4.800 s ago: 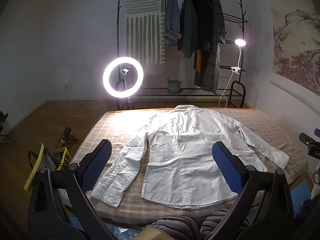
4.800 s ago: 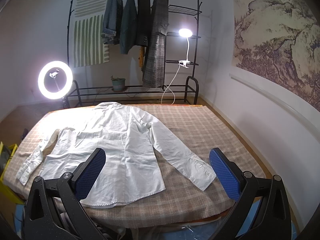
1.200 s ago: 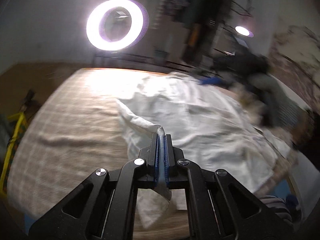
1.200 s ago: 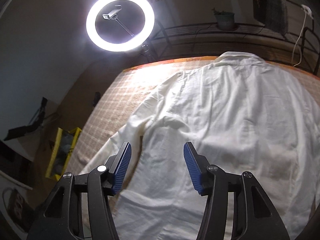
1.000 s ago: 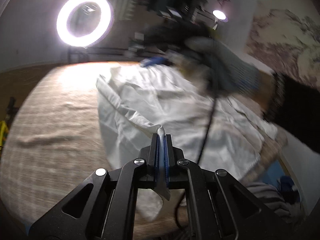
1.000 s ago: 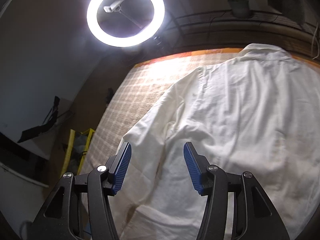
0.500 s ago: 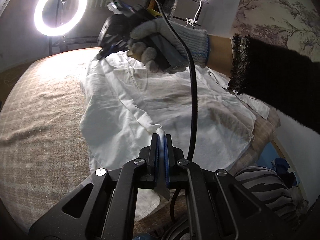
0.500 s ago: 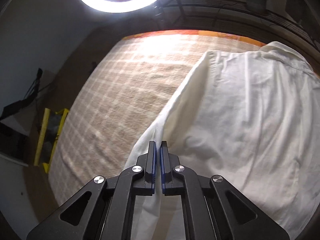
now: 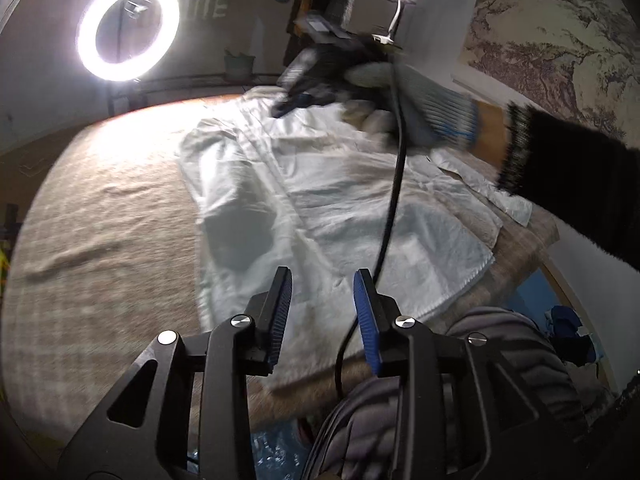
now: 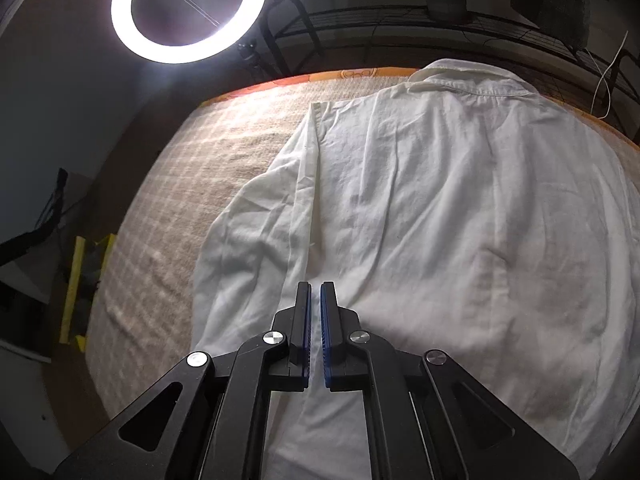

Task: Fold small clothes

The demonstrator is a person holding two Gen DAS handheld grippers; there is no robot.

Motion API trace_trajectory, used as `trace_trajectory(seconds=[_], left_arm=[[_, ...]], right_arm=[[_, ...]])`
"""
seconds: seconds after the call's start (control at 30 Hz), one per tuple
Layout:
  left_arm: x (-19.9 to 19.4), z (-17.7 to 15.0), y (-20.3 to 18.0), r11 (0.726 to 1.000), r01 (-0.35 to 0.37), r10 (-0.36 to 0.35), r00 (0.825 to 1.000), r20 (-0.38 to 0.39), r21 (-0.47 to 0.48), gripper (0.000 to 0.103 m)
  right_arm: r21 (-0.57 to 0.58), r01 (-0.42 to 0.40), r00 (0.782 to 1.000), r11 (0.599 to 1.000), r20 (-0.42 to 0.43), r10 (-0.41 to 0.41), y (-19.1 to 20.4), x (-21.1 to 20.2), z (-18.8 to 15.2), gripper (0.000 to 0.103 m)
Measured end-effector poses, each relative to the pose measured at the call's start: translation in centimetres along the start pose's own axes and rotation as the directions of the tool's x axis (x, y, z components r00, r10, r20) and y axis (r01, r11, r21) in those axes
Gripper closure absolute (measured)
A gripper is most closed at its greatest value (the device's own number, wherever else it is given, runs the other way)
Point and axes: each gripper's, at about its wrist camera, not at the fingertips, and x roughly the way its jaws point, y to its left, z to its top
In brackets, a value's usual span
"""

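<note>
Your left tongs (image 9: 322, 312) stood apart with nothing between the blue pads, hanging just above the near part of the white shirt (image 9: 320, 216). Your right tongs (image 10: 315, 326) were nearly together with a thin gap showing; whether any cloth sat in that gap cannot be told. They pointed along the folded-in sleeve (image 10: 256, 240), which lay lengthwise over the left side of the shirt body. The shirt lay spread on the checked bed cover (image 9: 100, 220), collar (image 10: 460, 76) toward the far edge and the ring light (image 10: 188, 8).

The step in hand looked like finishing the left side fold. To do it well, you needed the folded edge straight from shoulder to hem and the sleeve flat with no bunching at the armpit. The dangling black cable (image 9: 390, 208) crossed the cloth near your left tongs, so it was worth keeping it clear of the fabric. The other sleeve (image 9: 480, 184) was not yet folded in.
</note>
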Motion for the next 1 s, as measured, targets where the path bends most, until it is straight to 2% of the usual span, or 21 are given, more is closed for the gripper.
trace_trajectory(seconds=[0.13,0.2,0.33,0.4,0.43,0.47,0.53,0.6,0.67,0.73,0.8,0.9,1.0], left_arm=[[-0.9,-1.2,2.8,0.993,-0.069,0.068,0.998,-0.014,-0.096,0.071],[-0.4,-1.8,4.1,0.985,-0.079,0.075,0.997,-0.031,-0.154,0.071],[2.1,-2.7,5.6,0.964,-0.191,0.18,0.981,-0.073,-0.184,0.071],[3.3,-3.0,6.8,0.952,-0.202,0.185,0.978,-0.091,-0.232,0.071],[3.8,-3.3,7.5,0.944,-0.192,0.17,0.98,-0.1,-0.27,0.071],[4.1,-3.6,8.2,0.935,-0.162,0.137,0.986,-0.1,-0.315,0.071],[4.3,-4.1,8.6,0.925,-0.132,0.103,0.99,-0.099,-0.356,0.071],[4.4,-4.4,8.5,0.928,-0.118,0.09,0.991,-0.097,-0.353,0.071],[4.4,-4.3,8.2,0.936,-0.125,0.098,0.99,-0.098,-0.329,0.071],[4.3,-3.9,8.1,0.934,-0.112,0.09,0.993,-0.08,-0.339,0.071],[4.3,-3.5,8.3,0.932,-0.074,0.056,0.997,-0.061,-0.354,0.071],[5.1,-3.0,8.2,0.935,-0.037,0.009,0.997,-0.08,-0.352,0.071],[6.2,-3.1,7.6,0.94,-0.022,-0.013,0.995,-0.102,-0.339,0.071]], right_arm=[[-0.019,-0.067,0.998,0.998,0.001,0.067,1.4,-3.9,-3.6,0.1],[-0.048,-0.09,0.996,0.995,-0.024,0.089,2.9,-4.7,-5.8,0.1],[-0.128,-0.089,0.995,0.988,-0.048,0.084,5.8,-5.4,-8.3,0.1],[-0.161,-0.074,0.996,0.984,-0.055,0.066,7.4,-4.9,-8.5,0.098],[-0.17,-0.065,0.997,0.983,-0.054,0.056,7.9,-4.5,-8.4,0.089],[-0.172,-0.06,0.997,0.983,-0.052,0.052,8.5,-4.0,-8.2,0.073],[-0.173,-0.064,0.997,0.983,-0.05,0.057,9.6,-3.0,-7.6,0.059],[-0.201,-0.026,0.999,0.979,-0.041,0.018,10.7,-1.7,-6.5,0.059],[-0.236,0.045,0.999,0.971,-0.013,-0.05,11.3,-0.7,-5.0,0.059],[-0.219,0.079,0.997,0.973,0.004,-0.08,10.8,0.3,-3.2,0.059],[-0.162,0.069,0.998,0.984,0.016,-0.068,9.5,1.0,-1.5,0.059],[-0.113,0.022,1.0,0.993,0.004,-0.022,8.6,2.5,0.4,0.058],[-0.178,-0.002,1.0,0.984,-0.023,-0.002,10.0,4.2,1.3,0.059]])
